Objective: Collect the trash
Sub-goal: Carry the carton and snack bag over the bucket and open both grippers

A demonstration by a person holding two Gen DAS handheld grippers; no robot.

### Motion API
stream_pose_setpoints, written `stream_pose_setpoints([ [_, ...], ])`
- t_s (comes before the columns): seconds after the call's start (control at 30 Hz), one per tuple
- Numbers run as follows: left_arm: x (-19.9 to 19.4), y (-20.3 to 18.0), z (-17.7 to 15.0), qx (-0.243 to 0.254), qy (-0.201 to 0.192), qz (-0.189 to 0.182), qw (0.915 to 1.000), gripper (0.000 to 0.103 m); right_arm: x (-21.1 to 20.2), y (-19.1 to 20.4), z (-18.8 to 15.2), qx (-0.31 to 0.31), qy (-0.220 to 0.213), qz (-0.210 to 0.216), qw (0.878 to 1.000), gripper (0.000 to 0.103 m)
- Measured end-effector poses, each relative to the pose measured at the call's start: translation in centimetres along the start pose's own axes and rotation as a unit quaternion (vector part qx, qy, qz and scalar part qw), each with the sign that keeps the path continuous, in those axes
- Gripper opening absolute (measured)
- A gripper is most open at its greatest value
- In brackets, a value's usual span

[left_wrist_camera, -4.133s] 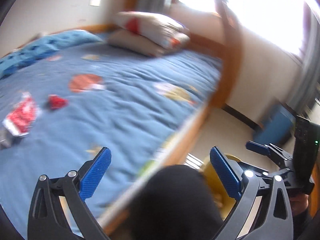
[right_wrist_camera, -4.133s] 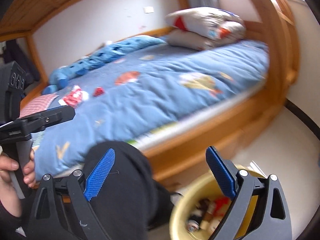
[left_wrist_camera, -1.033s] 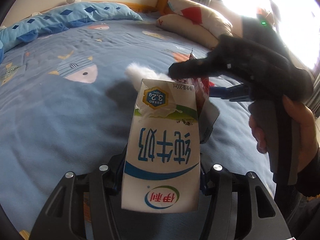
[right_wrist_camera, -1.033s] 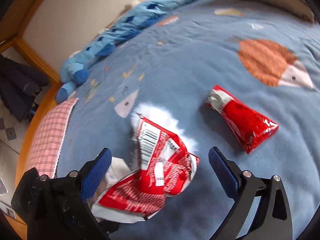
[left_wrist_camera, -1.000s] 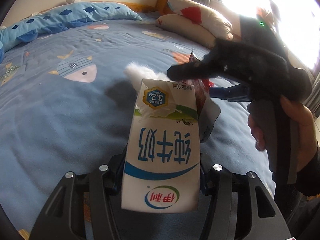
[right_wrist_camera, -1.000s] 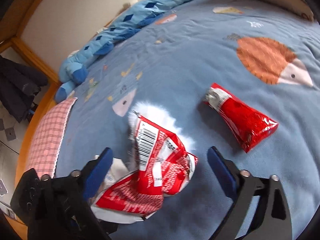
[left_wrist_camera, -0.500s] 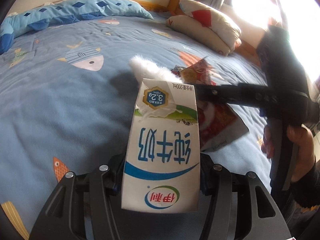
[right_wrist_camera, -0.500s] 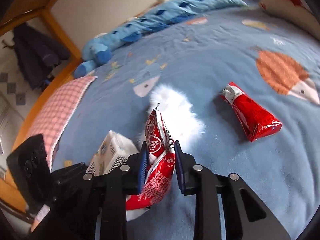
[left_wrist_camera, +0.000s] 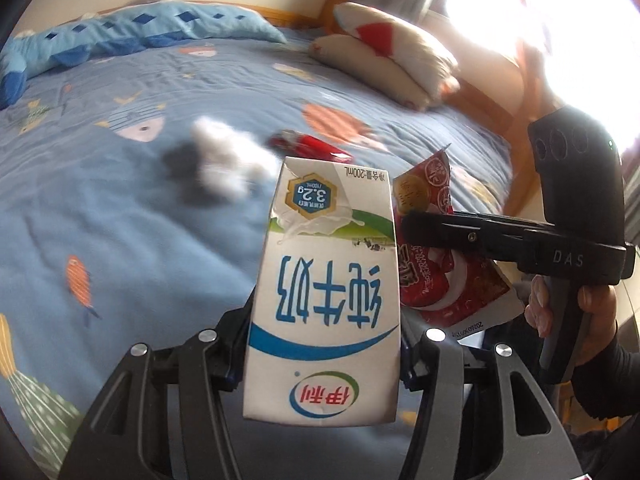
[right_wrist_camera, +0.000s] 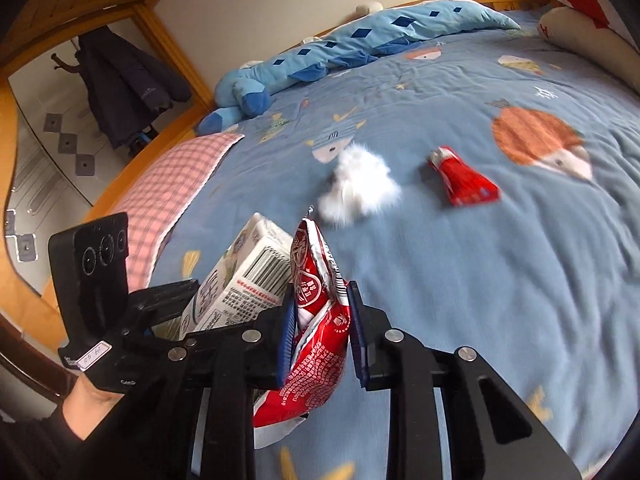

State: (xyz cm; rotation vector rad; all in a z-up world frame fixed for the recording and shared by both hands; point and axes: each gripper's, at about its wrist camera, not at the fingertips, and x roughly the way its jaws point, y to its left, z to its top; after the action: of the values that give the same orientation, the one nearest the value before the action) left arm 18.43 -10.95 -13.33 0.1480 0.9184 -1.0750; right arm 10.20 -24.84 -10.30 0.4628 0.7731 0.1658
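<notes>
We hold the milk carton (left_wrist_camera: pixel 324 296) clamped upright between the jaws of the left gripper (left_wrist_camera: pixel 320 364), gripped low so its body stays clear of the bed. Beside it, our right gripper (right_wrist_camera: pixel 322 332) pinches the crumpled red snack bag (right_wrist_camera: pixel 316 320), jaws pressed together on the foil. Farther off, on the blue duvet (right_wrist_camera: pixel 500 272), a white tissue wad (right_wrist_camera: pixel 360 188) and a small red wrapper (right_wrist_camera: pixel 464 180) lie uncollected.

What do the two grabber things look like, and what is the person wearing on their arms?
Both the left gripper and the right gripper are black, with silver bolts and ribbed blue pads. The right one carries white "DAS" lettering, the left a small white label. The sleeves are black.
</notes>
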Motion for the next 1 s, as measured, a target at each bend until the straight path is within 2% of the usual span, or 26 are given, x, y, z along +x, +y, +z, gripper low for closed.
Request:
stream_pose_setpoints([
  [0.23,0.6,-7.7,-1.7,0.035,0.011,-0.035,0.9987,0.055,-6.7,-1.7,-3.9,0.014,-0.012,-0.007,1.000,0.024],
  [0.37,0.7,-12.1,-2.3,0.049,0.005,-0.073,0.9961,0.055,-11.9,-2.7,-6.2,0.023,-0.042,-0.027,0.998,0.024],
  [0.5,1.4,-17.0,-2.6,0.081,0.006,-0.095,0.9922,0.055,-17.0,-4.0,-8.5,0.035,-0.076,-0.050,0.995,0.024],
  [0.8,4.1,-27.8,-3.9,0.141,0.025,-0.166,0.9757,0.055,-26.9,-8.8,-15.4,0.098,-0.128,-0.100,0.982,0.024],
  [1.0,6.8,-33.9,-5.8,0.175,0.060,-0.213,0.9595,0.055,-31.7,-12.0,-21.4,0.140,-0.130,-0.168,0.967,0.024],
])
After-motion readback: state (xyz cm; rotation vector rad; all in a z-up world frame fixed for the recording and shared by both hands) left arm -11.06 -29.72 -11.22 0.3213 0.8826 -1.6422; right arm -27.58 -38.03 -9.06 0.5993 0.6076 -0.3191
